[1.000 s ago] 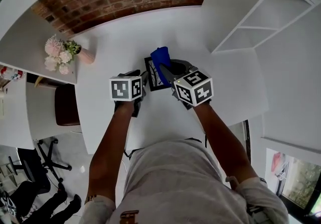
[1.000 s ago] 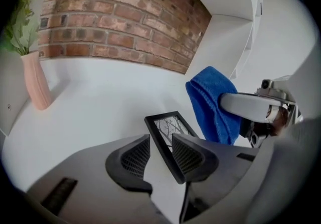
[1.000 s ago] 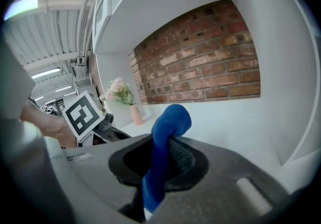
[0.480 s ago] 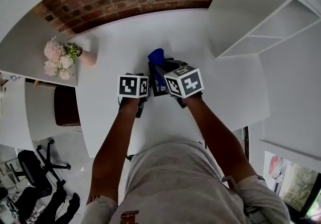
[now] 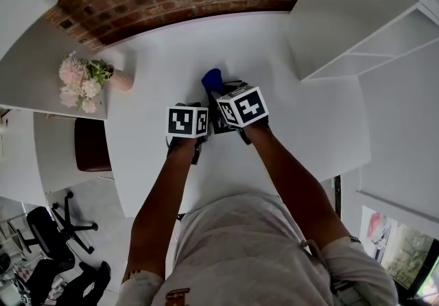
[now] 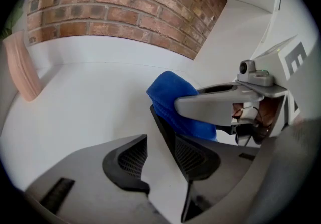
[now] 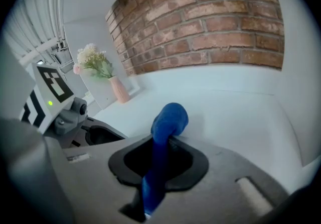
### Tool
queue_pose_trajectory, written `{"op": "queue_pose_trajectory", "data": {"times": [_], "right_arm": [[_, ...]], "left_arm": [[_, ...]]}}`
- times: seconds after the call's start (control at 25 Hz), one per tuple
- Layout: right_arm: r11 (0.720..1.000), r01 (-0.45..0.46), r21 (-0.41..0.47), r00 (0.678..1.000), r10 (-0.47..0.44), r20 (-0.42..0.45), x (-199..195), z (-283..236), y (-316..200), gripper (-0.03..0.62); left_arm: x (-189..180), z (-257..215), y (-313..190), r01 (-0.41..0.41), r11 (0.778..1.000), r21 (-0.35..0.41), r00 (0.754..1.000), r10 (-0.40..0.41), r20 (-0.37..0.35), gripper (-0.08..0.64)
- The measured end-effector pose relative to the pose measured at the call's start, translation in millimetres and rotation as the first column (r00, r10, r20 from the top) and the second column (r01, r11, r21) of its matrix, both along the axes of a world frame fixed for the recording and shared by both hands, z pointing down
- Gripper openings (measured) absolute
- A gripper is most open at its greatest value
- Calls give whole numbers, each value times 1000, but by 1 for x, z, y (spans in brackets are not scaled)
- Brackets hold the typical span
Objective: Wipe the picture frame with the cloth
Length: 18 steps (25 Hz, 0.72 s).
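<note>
our left gripper (image 6: pixel 160 153), jaws just opened wide, straddles one black-edged picture frame (image 6: pixel 168 135); our right gripper (image 7: pixel 158 160) pinches one blue fabric cloth (image 7: pixel 169 119).

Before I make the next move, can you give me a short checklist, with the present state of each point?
1. Cloth held firmly: ok. The right gripper has its tongs shut on the blue cloth.
2. Left tongs released: ok. The left gripper has just been opening and now stands wide. The picture frame has its edge between the tongs, not clamped.
3. Frame steady without a hold: cannot tell.
4. Cloth in contact with the frame: cannot tell. In the left gripper view the cloth sits right behind the frame's edge.
5. Vase of flowers out of the way: ok. It stands far off at the left of the table.
</note>
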State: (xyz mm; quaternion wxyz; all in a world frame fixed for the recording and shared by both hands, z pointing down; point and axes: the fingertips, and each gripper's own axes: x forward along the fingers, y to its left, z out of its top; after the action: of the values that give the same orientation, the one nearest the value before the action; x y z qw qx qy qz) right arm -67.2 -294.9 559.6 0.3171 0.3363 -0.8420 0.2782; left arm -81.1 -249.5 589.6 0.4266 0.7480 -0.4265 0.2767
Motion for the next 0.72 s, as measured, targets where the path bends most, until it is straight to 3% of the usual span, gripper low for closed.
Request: {"op": "queue_pose_trajectory", "data": {"times": [0.24,0.72], "right_arm": [[998,-56,-20,997,55,-56,19,9,-8,49],[985,-174,-6,979,173,-111,94,9,-16,51]], "left_arm": [[-1,0,0,12,1000,9,1000,-12,5,164],[-1,0,2,35,999,19,999,-36,24,164]]}}
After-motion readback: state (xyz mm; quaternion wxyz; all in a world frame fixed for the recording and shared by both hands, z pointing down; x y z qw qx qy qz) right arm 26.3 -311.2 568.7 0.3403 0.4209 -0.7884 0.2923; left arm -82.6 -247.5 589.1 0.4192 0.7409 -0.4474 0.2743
